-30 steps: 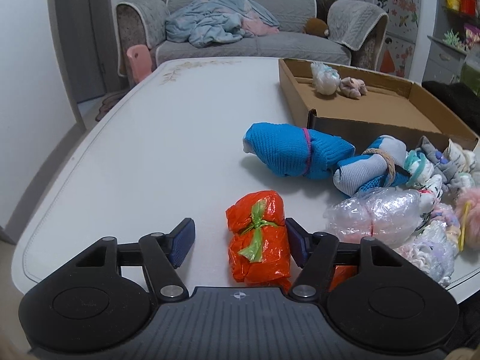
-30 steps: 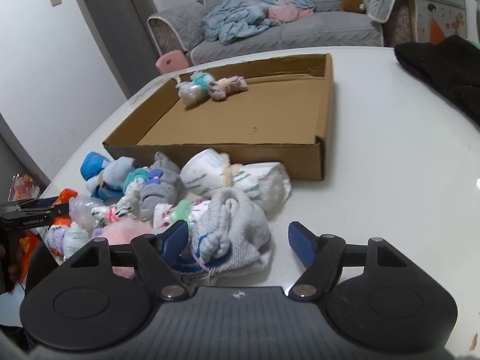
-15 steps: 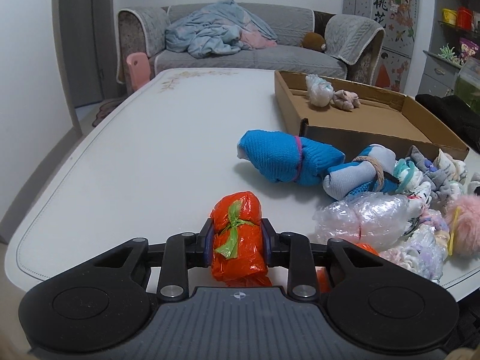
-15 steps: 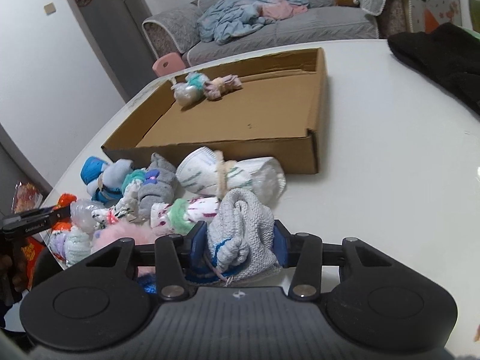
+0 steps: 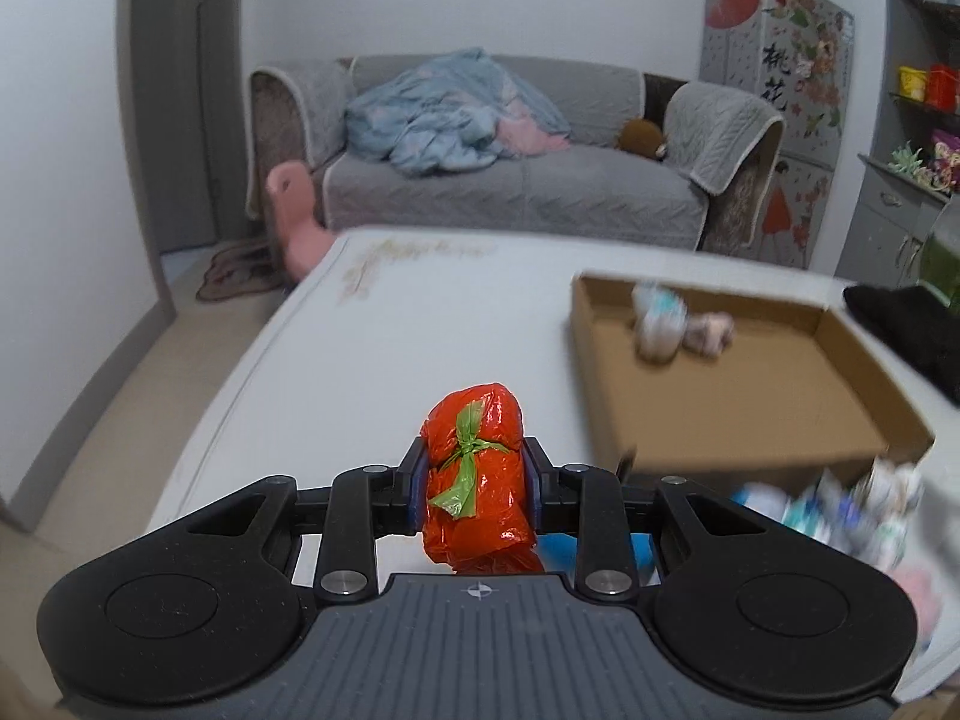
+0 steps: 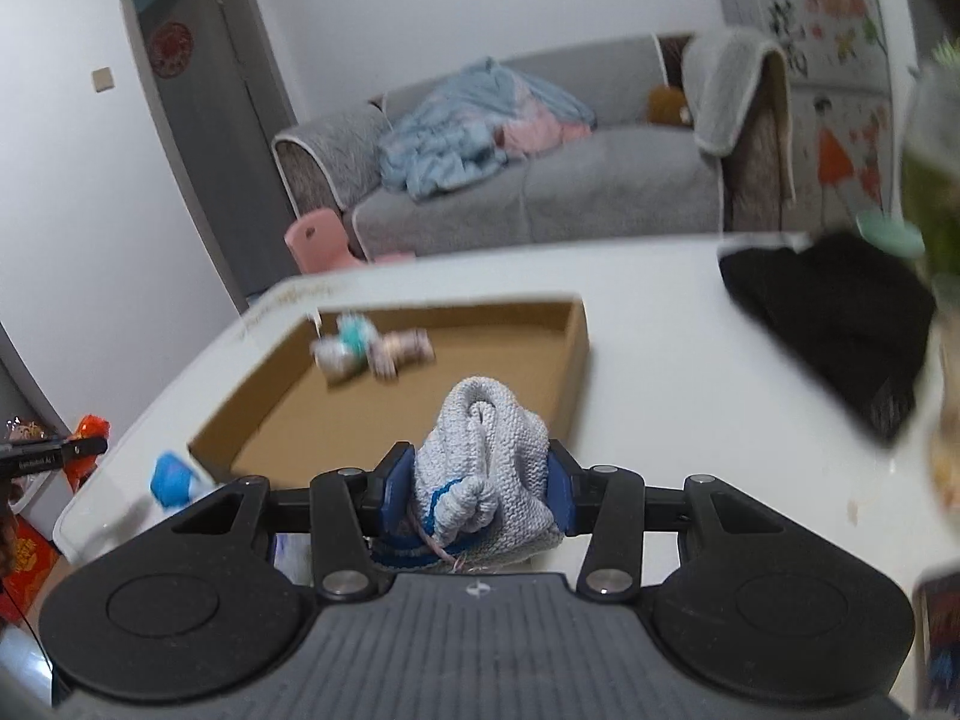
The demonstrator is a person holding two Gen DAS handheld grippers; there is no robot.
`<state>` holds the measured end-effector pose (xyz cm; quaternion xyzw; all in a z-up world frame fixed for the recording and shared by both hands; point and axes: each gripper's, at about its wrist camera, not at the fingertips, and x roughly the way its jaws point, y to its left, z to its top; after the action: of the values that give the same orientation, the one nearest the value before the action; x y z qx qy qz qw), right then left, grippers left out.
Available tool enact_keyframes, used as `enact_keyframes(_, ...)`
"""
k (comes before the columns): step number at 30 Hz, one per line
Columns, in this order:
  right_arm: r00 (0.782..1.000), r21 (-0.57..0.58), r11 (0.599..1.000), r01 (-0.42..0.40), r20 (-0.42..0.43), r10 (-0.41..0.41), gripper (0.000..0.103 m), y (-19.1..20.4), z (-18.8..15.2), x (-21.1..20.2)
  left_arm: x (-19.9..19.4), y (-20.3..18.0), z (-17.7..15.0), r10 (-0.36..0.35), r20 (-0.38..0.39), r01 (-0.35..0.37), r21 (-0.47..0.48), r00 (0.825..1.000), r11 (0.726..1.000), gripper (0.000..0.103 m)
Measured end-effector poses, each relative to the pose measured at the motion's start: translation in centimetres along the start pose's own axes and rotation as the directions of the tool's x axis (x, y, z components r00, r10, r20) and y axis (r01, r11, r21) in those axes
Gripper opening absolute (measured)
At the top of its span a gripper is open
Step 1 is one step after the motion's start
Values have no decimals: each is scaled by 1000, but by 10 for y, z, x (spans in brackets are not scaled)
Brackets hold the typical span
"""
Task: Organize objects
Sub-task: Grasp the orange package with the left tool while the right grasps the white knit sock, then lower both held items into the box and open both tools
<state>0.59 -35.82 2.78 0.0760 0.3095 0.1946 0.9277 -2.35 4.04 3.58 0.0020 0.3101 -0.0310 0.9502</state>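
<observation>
Two tools (image 5: 477, 477) (image 6: 480, 489), each gripping bundles.

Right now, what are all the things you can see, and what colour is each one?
orange bundle: one, orange plastic tied with green, between the left gripper's pads
grey knitted bundle: one, grey with blue, between the right gripper's pads
cardboard box: one, brown, open, on the table
small bundles: about two, pale, blurred, in the box's far corner
loose bundles: several, mixed colours, blurred, by the box's near wall
black cloth: one, black, at the table's right
table: one, white
sofa: one, grey, with blue blanket, behind the table
left gripper: black, blue pads, shut
right gripper: black, blue pads, shut
</observation>
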Motion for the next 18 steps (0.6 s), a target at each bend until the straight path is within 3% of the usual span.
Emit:
enact_keyframes(10,996,-134,987,-93,1,94,42,39,67,65,47,-65,81,-63,14,61,91,998,994,36)
enact_keyframes(18,985,-164,973,-160,-86,147,42,59,85,129,111,-101,95,-103,-66,112,151,992,982,36)
